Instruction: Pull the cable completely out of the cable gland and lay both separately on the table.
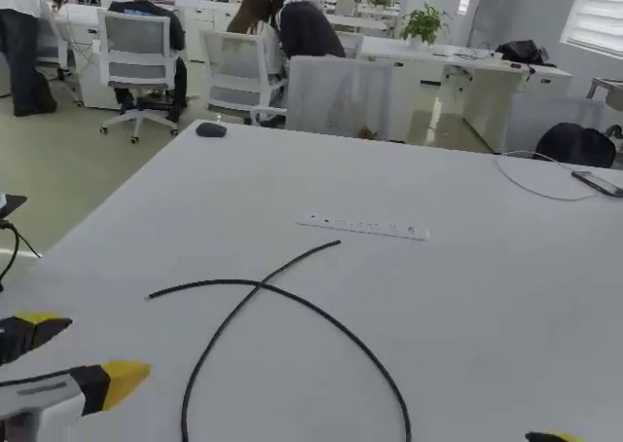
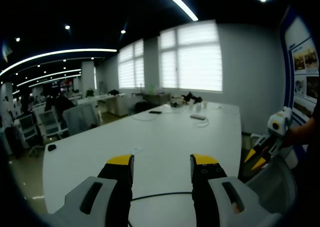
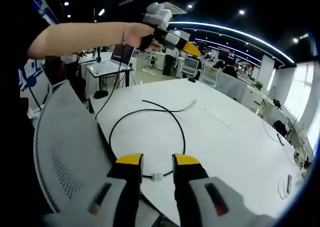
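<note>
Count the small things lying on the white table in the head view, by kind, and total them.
Black looped rubber cable: 1
Thin pale cable: 1
Long white plastic power strip: 1
Black computer mouse: 1
Dark flat phone: 1
Total: 5

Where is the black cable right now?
In the head view the cable lies in a crossed loop on the white table, on the near side of the white power strip, from the middle toward the bottom of the picture.
</note>
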Demonstrator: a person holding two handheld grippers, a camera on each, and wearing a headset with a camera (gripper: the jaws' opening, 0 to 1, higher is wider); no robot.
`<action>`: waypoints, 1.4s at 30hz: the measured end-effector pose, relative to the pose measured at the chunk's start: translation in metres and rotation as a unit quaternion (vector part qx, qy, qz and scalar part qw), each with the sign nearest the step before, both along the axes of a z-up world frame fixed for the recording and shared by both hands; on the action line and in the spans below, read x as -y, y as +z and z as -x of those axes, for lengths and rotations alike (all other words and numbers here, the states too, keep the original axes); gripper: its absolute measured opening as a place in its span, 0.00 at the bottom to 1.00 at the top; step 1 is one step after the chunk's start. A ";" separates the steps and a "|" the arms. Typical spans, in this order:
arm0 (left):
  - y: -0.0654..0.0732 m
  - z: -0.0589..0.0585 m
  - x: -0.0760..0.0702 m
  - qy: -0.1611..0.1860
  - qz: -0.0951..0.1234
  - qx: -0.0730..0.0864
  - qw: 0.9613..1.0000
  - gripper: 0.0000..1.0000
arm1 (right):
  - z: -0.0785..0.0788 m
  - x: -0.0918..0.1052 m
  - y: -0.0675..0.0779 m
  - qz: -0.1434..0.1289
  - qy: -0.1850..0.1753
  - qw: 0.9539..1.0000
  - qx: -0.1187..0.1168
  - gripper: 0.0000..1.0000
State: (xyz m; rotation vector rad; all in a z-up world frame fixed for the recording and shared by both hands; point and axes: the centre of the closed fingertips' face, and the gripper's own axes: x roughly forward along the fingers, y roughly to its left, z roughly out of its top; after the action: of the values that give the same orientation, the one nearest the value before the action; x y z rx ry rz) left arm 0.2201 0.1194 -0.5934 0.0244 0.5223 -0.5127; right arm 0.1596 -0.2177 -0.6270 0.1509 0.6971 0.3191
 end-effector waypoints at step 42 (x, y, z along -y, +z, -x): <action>-0.008 0.002 0.004 -0.006 -0.004 -0.028 1.000 0.53 | 0.007 -0.007 -0.006 0.019 0.036 0.999 -0.023 0.56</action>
State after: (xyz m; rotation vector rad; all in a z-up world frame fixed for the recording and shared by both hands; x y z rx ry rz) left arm 0.2186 0.1156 -0.6018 0.0211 0.5787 -0.5248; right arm 0.1528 -0.2104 -0.6329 0.0968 0.7544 0.3708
